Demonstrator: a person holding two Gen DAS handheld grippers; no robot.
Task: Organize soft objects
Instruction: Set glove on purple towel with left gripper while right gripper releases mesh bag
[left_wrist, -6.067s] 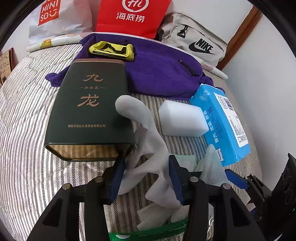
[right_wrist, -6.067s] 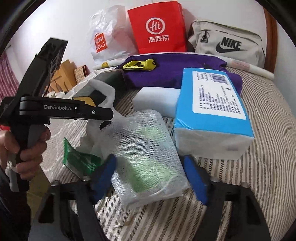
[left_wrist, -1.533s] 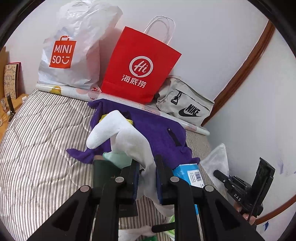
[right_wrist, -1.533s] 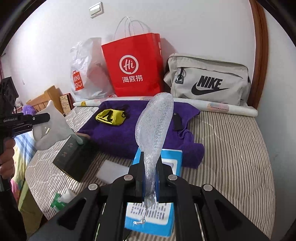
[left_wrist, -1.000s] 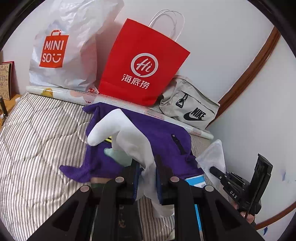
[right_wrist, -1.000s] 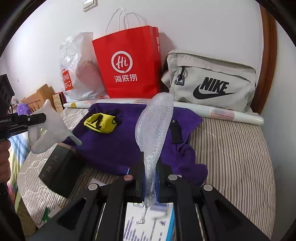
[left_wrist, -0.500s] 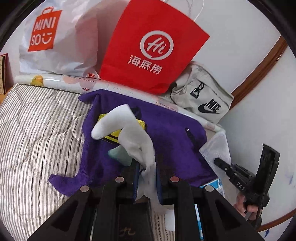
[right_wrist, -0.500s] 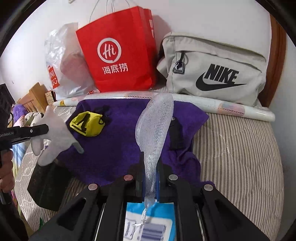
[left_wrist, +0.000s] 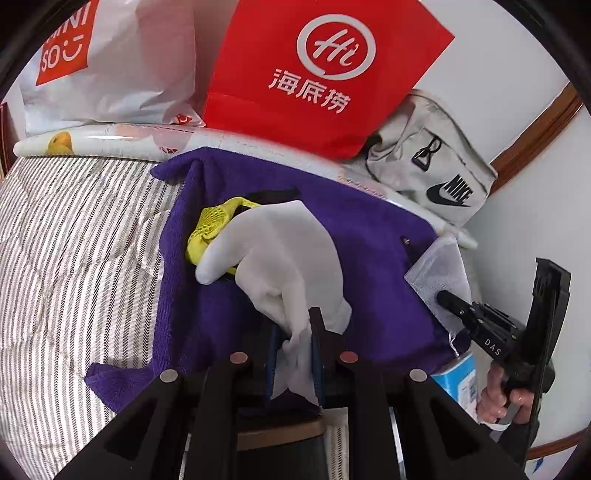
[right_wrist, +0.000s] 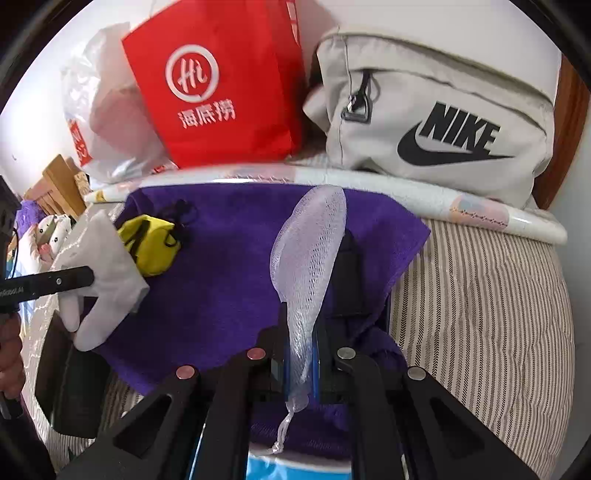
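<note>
Currently the left gripper (left_wrist: 295, 354) is pinching a white glove (left_wrist: 280, 254) by its cuff, jaws pressed tight on the fabric; the glove is hanging in the air, fingers pointing toward 10 o'clock, over the purple towel (left_wrist: 369, 258) spread on the striped bed (left_wrist: 66, 251). The right gripper (right_wrist: 300, 363) is clamping a white mesh pouch (right_wrist: 308, 251), jaws closed on its lower end, the pouch standing up toward 12 o'clock over the same towel, its drawstring dangling at 6 o'clock. A yellow mesh bag (right_wrist: 149, 243) is lying on the towel at 10 o'clock in the right wrist view, just beside the glove. A red paper bag (right_wrist: 221, 85), a beige Nike bag (right_wrist: 436, 118) and a white plastic bag (left_wrist: 107, 62) are standing along the wall at 12 o'clock. A blue tissue pack (left_wrist: 458, 376) is showing at 4 o'clock in the left view.
</note>
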